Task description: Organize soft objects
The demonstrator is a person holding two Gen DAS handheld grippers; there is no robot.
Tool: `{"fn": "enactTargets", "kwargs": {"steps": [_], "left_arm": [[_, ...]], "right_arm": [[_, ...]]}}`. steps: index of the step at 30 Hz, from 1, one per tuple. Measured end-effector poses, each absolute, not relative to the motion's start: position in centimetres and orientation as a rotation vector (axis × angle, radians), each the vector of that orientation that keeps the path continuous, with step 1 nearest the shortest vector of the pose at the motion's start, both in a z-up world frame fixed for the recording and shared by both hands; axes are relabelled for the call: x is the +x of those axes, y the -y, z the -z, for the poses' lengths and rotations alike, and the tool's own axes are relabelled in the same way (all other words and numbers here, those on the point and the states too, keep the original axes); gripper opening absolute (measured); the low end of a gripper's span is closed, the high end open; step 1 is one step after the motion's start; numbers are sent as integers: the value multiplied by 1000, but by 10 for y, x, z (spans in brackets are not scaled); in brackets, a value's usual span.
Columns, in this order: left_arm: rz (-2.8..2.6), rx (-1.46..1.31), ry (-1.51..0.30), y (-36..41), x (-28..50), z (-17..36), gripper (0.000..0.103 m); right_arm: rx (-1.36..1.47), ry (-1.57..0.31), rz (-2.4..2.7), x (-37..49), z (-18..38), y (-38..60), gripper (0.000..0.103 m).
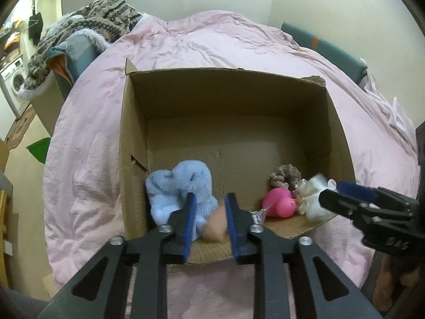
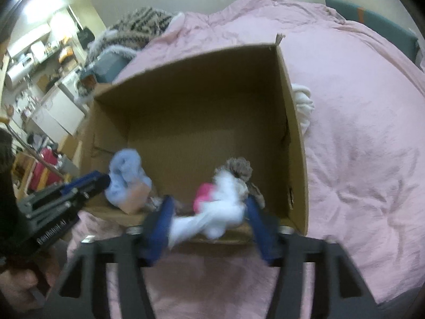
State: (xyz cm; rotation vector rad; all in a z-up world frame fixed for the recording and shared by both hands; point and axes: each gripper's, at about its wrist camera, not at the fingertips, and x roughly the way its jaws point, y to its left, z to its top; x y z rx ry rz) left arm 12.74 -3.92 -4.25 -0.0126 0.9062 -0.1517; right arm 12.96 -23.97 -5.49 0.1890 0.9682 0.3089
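Note:
An open cardboard box (image 1: 132, 133) stands on a pink duvet. In its near left corner lies a blue plush toy (image 1: 178, 186). My left gripper (image 1: 210, 196) hangs open over the near edge with a blurred peach soft piece (image 1: 215, 226) loose between its fingers. At the near right lie a pink toy (image 1: 279, 202), a brown scrunchie (image 1: 285, 176) and a white frilly piece (image 1: 310, 199). In the right wrist view my right gripper (image 2: 209, 202) is open wide, and the blurred white fluffy piece (image 2: 220, 202) sits between its fingers without the pads pressing it.
The pink duvet (image 1: 212, 40) covers the whole bed around the box. A white soft item (image 2: 302, 103) lies on it outside the box's right wall. A patterned blanket (image 1: 87, 26) is heaped at the far left. Teal bed edges (image 1: 332, 47) border the duvet.

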Motion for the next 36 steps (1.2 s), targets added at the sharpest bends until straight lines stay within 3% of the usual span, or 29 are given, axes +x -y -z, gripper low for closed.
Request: {"fn": "enactTargets", "kwargs": {"steps": [3, 4, 7, 13, 19, 20, 22, 27, 36], "left_arm": [[159, -50, -881, 37, 125, 37, 62], [160, -62, -863, 35, 124, 34, 67], [169, -57, -801, 35, 119, 21, 68], [113, -39, -790, 30, 113, 11, 68], [40, -73, -783, 10, 103, -7, 69], [36, -81, -774, 8, 100, -11, 71], [21, -97, -748, 2, 91, -21, 87], [18, -122, -742, -7, 70, -29, 99], [-13, -100, -752, -9, 37, -27, 102]], "right_arm": [[216, -945, -323, 129, 50, 242, 70], [225, -940, -327, 129, 49, 243, 73], [225, -921, -317, 129, 44, 244, 74], [223, -850, -260, 121, 29, 251, 101], [186, -771, -249, 107, 1, 248, 103], [184, -760, -253, 105, -4, 247, 103], [191, -744, -253, 98, -11, 247, 103], [184, -754, -251, 86, -19, 241, 103], [146, -743, -220, 62, -16, 238, 103]]}}
